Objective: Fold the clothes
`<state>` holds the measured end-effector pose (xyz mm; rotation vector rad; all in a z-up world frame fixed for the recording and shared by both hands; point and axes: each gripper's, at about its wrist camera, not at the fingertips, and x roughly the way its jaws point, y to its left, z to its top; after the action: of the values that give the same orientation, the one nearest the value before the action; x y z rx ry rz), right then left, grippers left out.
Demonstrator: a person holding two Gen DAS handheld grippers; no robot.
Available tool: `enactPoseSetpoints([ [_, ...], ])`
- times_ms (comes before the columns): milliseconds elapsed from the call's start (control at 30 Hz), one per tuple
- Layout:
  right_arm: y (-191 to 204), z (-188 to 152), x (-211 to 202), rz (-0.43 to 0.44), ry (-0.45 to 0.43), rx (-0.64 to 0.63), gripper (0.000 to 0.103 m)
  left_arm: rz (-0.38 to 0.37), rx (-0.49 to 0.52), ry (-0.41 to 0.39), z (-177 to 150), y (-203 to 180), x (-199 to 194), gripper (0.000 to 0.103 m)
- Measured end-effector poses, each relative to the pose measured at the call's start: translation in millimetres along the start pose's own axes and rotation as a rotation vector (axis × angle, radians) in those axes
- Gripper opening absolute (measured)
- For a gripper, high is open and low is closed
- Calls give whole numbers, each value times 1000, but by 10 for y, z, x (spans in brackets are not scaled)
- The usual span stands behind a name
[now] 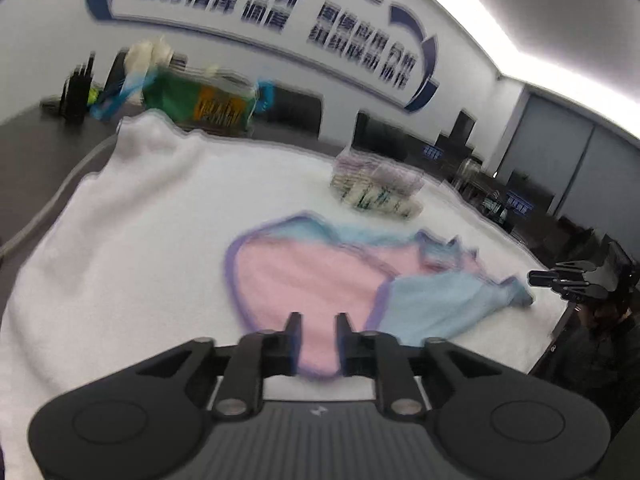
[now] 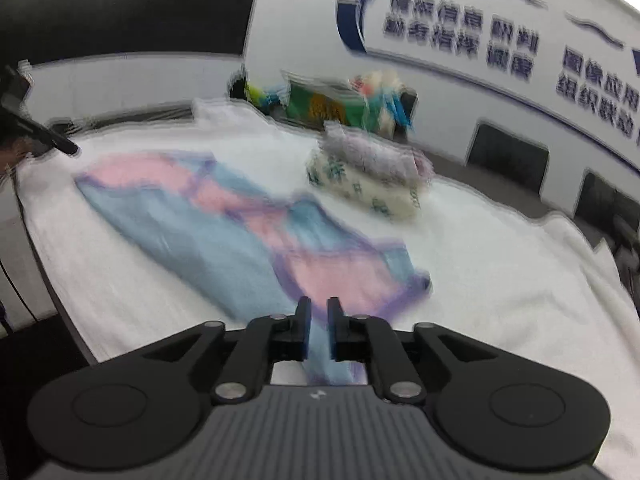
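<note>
Left wrist view: the left gripper (image 1: pixel 317 322) hangs over the near edge of the pink and blue garment (image 1: pixel 320 276), which lies spread on the white cloth (image 1: pixel 120 240) covering the table. Its jaws stand a little apart, with the garment's pink, purple-edged hem showing in the gap; the blur hides whether the pads touch the fabric. A stack of folded clothes (image 1: pixel 376 188) sits on the cloth beyond the garment. Farther beyond it, at the cloth's far edge, stands a green bag (image 1: pixel 196 100). To the right of the garment, just off its blue corner, the right gripper (image 1: pixel 560 280) reaches in from the side. The back wall carries blue lettering (image 1: pixel 280 12).

Right wrist view: the right gripper (image 2: pixel 319 312) points at the near end of the garment (image 2: pixel 224 224), which stretches away to the left across the white cloth (image 2: pixel 500 280). Its jaws are narrow, and a strip of blue fabric runs down through the gap; whether it is pinched I cannot tell. The folded stack (image 2: pixel 372 180) lies beyond the garment to the right, the green bag (image 2: pixel 320 104) behind that. Past the garment's far left end, the tip of the left gripper (image 2: pixel 60 144) shows.
</note>
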<state>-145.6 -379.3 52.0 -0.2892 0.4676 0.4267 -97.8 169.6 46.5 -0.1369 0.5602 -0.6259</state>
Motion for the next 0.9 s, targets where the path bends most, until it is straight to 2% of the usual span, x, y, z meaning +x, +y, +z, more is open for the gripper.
enactPoseSetpoints([
  [33,35,67,15,4,-33,13,23,16,38,-10,19,-121,47,39],
  [100,121,201,114,5,-80,48,34,43,87,22,25,-305,242,41],
  [200,363,288,440,33,-29,25,33,72,152,110,-51,-494,545,39],
  [267,510,284,613,78,9,-5,33,118,142,149,-145,-487,609,36],
  [300,561,265,676,107,25,-18,33,137,141,150,-189,-472,596,31],
  [333,561,229,716,113,45,-15,33,150,145,141,-227,-457,569,30],
  [467,552,133,845,122,109,12,34,152,127,124,-200,-425,443,30],
  [500,552,150,834,126,99,13,34,141,128,114,-123,-431,413,31],
  [567,517,260,739,118,51,-7,39,142,142,73,123,-449,366,38],
  [600,482,351,731,106,32,-22,46,157,159,60,291,-462,382,52],
  [633,447,444,725,93,15,-37,48,173,181,66,462,-475,456,61],
  [667,383,556,778,87,14,-51,48,185,204,79,624,-487,549,64],
  [733,245,753,937,85,32,-69,48,193,241,122,964,-493,881,65],
  [800,91,908,1188,81,71,-62,48,164,239,196,1208,-439,1307,65],
  [900,-133,1056,1675,98,160,25,48,190,198,280,1367,-300,1992,65],
])
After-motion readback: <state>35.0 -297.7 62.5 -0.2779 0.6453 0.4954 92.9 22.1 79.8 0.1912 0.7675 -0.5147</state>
